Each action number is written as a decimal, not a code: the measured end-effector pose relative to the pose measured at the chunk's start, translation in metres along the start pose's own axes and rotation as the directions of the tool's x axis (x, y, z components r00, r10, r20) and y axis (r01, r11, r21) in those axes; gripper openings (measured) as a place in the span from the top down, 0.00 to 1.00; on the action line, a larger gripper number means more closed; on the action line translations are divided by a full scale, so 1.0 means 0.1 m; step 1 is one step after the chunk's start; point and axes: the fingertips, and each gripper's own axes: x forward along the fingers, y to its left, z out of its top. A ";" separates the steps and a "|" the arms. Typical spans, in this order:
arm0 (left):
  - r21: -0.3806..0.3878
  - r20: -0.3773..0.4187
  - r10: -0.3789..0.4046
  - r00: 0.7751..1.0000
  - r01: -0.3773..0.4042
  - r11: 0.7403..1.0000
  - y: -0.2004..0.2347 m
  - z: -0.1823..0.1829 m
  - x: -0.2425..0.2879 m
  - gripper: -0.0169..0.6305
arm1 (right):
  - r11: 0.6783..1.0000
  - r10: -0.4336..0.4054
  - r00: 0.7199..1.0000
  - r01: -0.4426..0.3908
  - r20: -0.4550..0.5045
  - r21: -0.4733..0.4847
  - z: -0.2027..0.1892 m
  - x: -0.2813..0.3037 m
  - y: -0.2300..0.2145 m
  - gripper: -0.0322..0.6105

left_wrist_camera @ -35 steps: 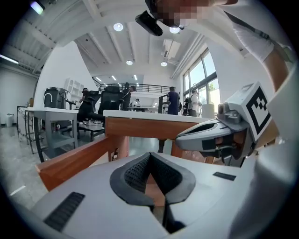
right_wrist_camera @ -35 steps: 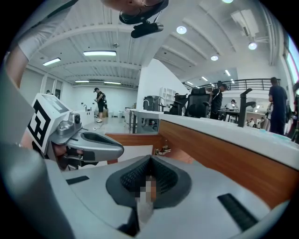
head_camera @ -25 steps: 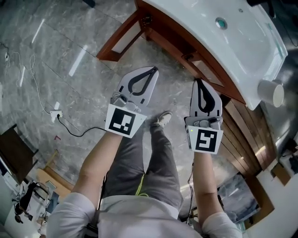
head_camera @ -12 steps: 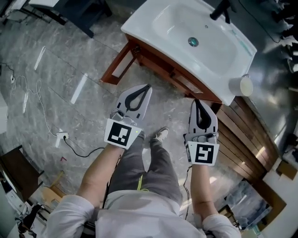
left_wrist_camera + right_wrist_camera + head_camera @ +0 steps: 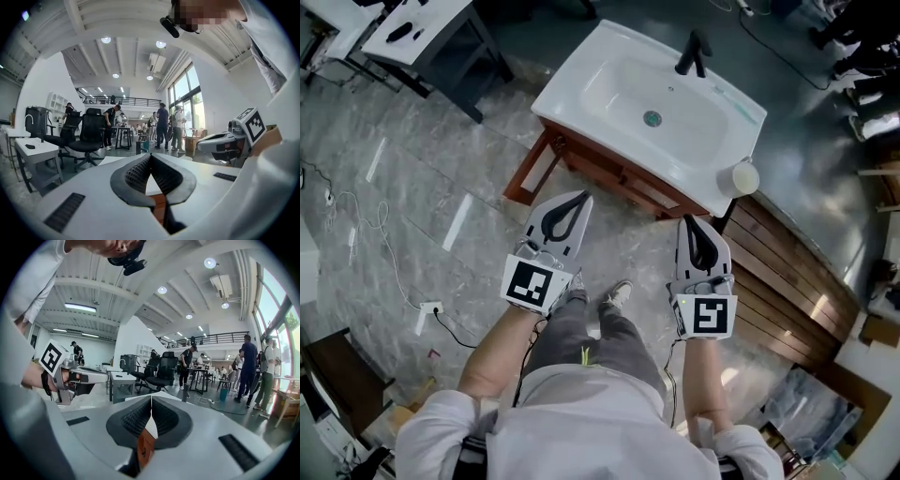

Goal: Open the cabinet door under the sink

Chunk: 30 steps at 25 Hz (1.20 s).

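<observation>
A white sink [image 5: 609,94] with a black faucet [image 5: 694,52] sits on a red-brown wooden cabinet [image 5: 614,178] at the top of the head view. A wooden framed panel [image 5: 528,173] stands out at the cabinet's left end; I cannot tell whether it is a door. My left gripper [image 5: 583,195] and right gripper [image 5: 688,219] hang side by side in front of the cabinet, touching nothing. Both are shut and empty. In the left gripper view the pads meet at the tips [image 5: 150,154]. They also meet in the right gripper view [image 5: 151,398].
A white cup [image 5: 744,178] stands on the sink's right corner. Slatted wooden boards [image 5: 787,272] lie on the floor at the right. A power strip [image 5: 427,309] with a cable lies at the left. A white desk [image 5: 422,28] stands upper left. My shoes [image 5: 619,292] are below the grippers.
Both grippers and the head camera have risen. The sink, cut off at the top a second ago, now shows whole and further away. The jaws stayed shut.
</observation>
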 end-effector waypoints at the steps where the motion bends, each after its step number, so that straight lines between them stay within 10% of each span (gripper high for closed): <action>1: 0.007 0.003 -0.006 1.000 0.006 1.000 -0.03 0.10 0.00 0.95 | 1.000 -0.004 1.000 0.004 0.003 0.004 0.07 -0.06 -0.04 0.90; 16: 0.008 0.084 -0.081 0.993 0.080 0.997 -0.58 1.18 -0.12 0.95 | 0.978 -0.148 0.981 0.127 0.122 0.164 0.67 -1.08 -0.88 0.90; 30: 0.082 0.165 0.023 0.986 -0.037 0.996 -0.77 1.63 -0.33 0.95 | 0.959 -0.255 0.956 0.231 0.144 0.163 0.80 -1.81 -1.48 0.90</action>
